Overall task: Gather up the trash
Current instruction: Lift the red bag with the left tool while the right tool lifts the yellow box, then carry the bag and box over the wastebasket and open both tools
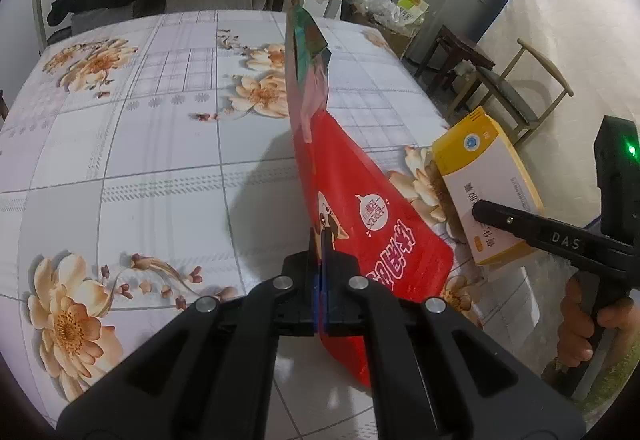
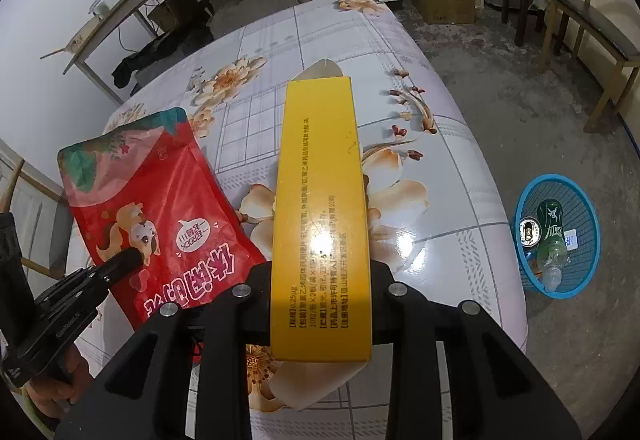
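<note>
The left gripper (image 1: 320, 240) pinches a red snack pouch (image 1: 340, 180) edge-on at centre frame, jaws narrowed onto its seam above the floral-clothed surface (image 1: 140, 140). The right gripper (image 2: 320, 280) clamps a yellow medicine carton (image 2: 320, 200) lengthwise between its jaws. At the right edge of the right wrist view, a blue basket (image 2: 588, 260) on the floor holds a green bottle (image 2: 552, 236) and a can (image 2: 530, 232).

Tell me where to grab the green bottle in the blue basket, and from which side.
Grip the green bottle across its mid-body, coming down from above with the tool. It lies slanted in the blue basket, neck at the near wall, a can against its left side, so the body's top is the free part.
</note>
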`<state>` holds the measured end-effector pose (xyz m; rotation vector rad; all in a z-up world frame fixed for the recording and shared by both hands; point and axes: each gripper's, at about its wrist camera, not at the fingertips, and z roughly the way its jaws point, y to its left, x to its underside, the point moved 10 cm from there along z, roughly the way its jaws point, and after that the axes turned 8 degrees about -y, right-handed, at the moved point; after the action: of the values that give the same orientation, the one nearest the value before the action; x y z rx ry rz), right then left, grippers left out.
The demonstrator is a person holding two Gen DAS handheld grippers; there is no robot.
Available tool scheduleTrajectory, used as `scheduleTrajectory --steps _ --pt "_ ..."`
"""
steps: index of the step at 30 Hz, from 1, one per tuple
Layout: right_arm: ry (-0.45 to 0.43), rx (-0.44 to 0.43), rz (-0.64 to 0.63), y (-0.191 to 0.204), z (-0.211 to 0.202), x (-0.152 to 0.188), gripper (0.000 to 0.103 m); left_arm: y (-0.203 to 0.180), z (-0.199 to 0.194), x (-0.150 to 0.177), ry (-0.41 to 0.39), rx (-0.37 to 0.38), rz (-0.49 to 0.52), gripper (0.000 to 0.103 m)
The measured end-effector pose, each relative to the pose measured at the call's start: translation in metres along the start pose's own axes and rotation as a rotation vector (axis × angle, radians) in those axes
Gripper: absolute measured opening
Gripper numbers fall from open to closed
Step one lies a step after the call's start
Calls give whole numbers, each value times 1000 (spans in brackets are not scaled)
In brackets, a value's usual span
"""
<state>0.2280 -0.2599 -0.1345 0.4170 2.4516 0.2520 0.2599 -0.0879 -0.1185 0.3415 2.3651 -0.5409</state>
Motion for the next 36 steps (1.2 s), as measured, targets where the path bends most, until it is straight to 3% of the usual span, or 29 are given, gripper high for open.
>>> scheduleTrajectory --steps 14,26,31,36 --pt "-19 -11 7 0 -8 -3 29 -21 -24 -16 -54 65 17 0" --pt "-113 -66 93 -9 -43 -19 29 -50 -49 -47 -119 207 9 0" --pt "-179 -76 184 -42 -67 -23 29 -79 -46 -63 -106 299 11 0" --pt "-284 -2 309 -111 -109 -25 29 -117 -38 -74 -84 384 7 0"
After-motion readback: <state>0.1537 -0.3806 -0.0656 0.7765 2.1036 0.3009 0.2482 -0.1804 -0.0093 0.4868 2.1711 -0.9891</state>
